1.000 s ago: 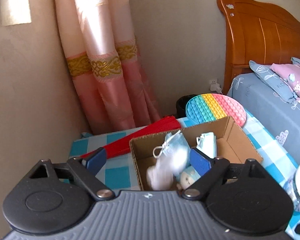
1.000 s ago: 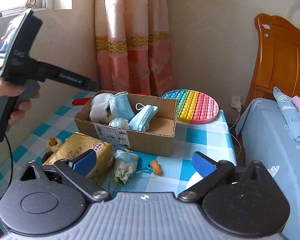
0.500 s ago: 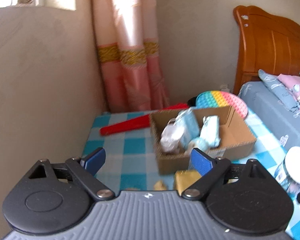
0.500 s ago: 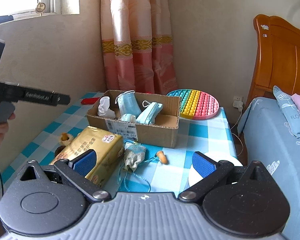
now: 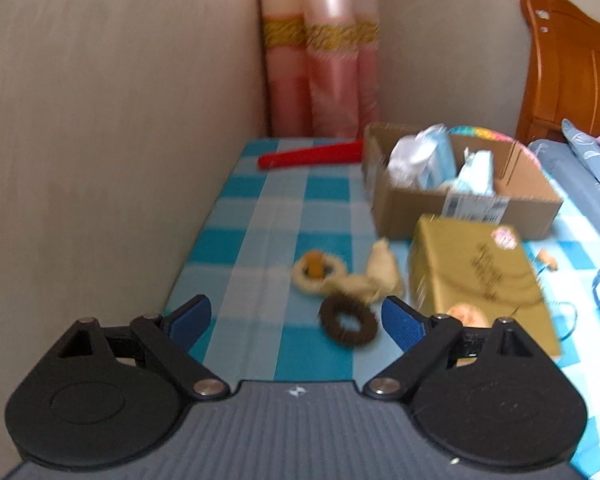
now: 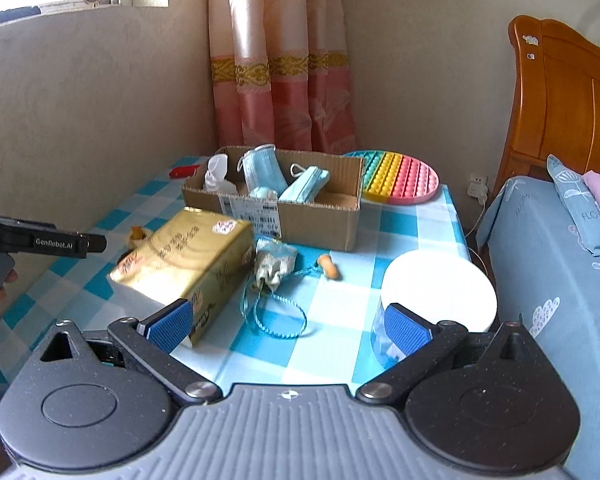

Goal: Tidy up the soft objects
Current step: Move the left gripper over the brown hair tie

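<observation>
A cardboard box (image 6: 320, 220) (image 5: 420, 208) holds blue face masks (image 6: 264, 168) and a white soft item (image 6: 214, 172). On the checked table lie a brown hair tie (image 5: 348, 322), a fluffy cream ring (image 5: 318, 272), a cream soft piece (image 5: 382, 266), a small drawstring pouch (image 6: 274, 266) and a small orange piece (image 6: 329, 267). My left gripper (image 5: 296, 320) is open and empty, above the near left of the table, just short of the hair tie. My right gripper (image 6: 286, 326) is open and empty at the table's near edge.
A gold tissue pack (image 6: 188, 256) (image 5: 476, 276) lies in front of the box. A white-lidded jar (image 6: 436, 296) stands near right. A rainbow pop pad (image 6: 400, 178) leans behind the box. A red fan (image 5: 312, 156) lies at the back. Wall at left, bed (image 6: 548, 264) at right.
My left gripper has pulled back from over the box toward the near left of the table, bringing the hair ties into view. My right gripper has also drawn back a little.
</observation>
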`<act>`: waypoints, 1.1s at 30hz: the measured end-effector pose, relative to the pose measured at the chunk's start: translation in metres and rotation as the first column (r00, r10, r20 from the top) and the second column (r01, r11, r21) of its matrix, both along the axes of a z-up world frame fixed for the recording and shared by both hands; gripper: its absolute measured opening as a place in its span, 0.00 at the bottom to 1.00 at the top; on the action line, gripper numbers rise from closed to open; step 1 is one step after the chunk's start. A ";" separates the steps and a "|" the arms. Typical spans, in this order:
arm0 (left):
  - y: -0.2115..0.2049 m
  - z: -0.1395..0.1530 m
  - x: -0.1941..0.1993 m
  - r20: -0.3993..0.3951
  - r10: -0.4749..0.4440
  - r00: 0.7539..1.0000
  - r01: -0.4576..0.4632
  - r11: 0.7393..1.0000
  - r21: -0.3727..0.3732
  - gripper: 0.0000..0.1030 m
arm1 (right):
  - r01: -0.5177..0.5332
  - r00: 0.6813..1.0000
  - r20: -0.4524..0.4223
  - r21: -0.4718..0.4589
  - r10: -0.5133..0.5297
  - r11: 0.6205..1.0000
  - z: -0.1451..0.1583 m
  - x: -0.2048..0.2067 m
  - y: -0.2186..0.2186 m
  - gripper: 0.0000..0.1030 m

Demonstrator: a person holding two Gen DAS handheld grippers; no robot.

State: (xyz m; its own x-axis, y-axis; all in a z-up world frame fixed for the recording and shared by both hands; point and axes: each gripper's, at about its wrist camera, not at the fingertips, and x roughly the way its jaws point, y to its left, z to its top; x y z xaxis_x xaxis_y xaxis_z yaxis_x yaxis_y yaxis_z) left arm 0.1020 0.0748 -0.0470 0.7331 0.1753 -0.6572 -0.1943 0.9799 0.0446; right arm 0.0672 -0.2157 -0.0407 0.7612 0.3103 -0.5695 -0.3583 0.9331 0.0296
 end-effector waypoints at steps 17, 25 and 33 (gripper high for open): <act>0.022 -0.036 0.028 -0.041 0.018 0.999 -0.021 0.996 -0.084 0.89 | 0.009 0.999 -0.042 -0.017 -0.010 1.000 -0.020 0.012 0.006 1.00; 0.029 -0.045 0.040 -0.100 0.024 0.995 -0.029 0.998 -0.052 0.89 | 0.002 0.998 -0.056 -0.018 -0.003 1.000 -0.024 0.017 0.008 1.00; 0.032 -0.028 0.020 -0.049 0.062 0.997 -0.062 0.998 0.001 0.89 | -0.007 0.998 -0.058 -0.022 0.006 1.000 -0.025 0.019 0.012 1.00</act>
State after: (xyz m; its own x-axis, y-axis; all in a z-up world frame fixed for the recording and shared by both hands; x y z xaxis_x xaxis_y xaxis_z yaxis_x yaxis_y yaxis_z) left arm 0.1217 0.1071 -0.0749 0.6878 0.2189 -0.6921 -0.2524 0.9661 0.0546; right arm 0.0858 -0.2039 -0.0659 0.7244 0.3023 -0.6195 -0.3628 0.9314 0.0301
